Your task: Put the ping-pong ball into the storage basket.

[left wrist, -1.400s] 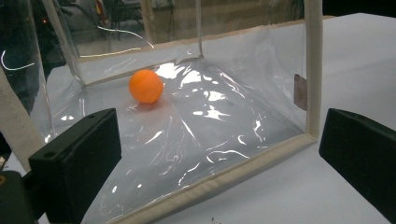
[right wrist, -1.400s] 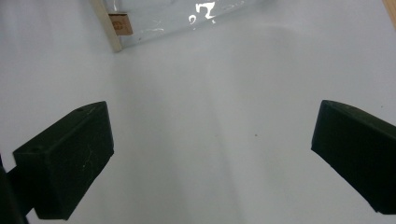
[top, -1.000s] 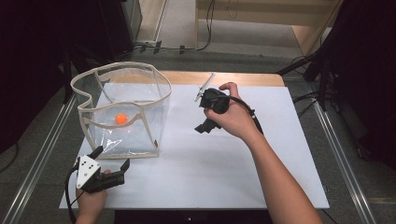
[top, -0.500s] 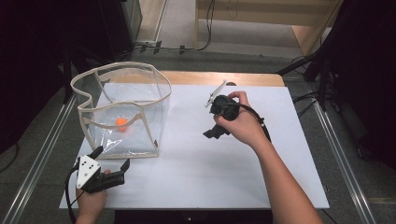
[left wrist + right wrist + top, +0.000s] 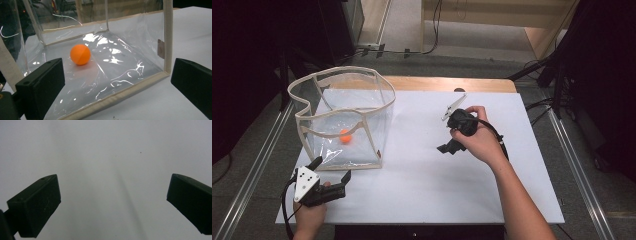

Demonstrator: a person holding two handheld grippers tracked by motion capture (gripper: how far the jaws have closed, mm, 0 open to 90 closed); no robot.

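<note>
Clear plastic bag (image 5: 343, 120) with cloth-trimmed edges stands open at the left of the high view, on the white table cover (image 5: 422, 175). One orange ball (image 5: 345, 136) lies on the bag's floor, toward the near wall; in the left gripper view the ball (image 5: 80, 54) sits upper left of centre, seen through the clear wall.

Left gripper (image 5: 331, 171), lower left of the high view: jaws wide apart, holding nothing, resting just in front of the bag's near bottom edge (image 5: 117, 96) and pointing at it. Not touching the bag as far as can be told.

Right gripper (image 5: 446, 148), centre right of the high view, well apart from the bag: jaws wide apart, empty, tilted down at bare white cover. Its own view has nothing between the jaws but that surface.

Judged step: ball is in the bag, right hand is clear of it, left hand is set to take or steady the bag.

Doing it well:
- Take the stiff cloth trim, not the clear film; film looks slippery and would crumple.
- Close on the trim squarely, jaws either side of it, before any pull.
- Keep the bag floor flat on the table so the ball does not roll.
- Right gripper, if it goes back in, should come over the rim from above rather than pushing the wall.
</note>
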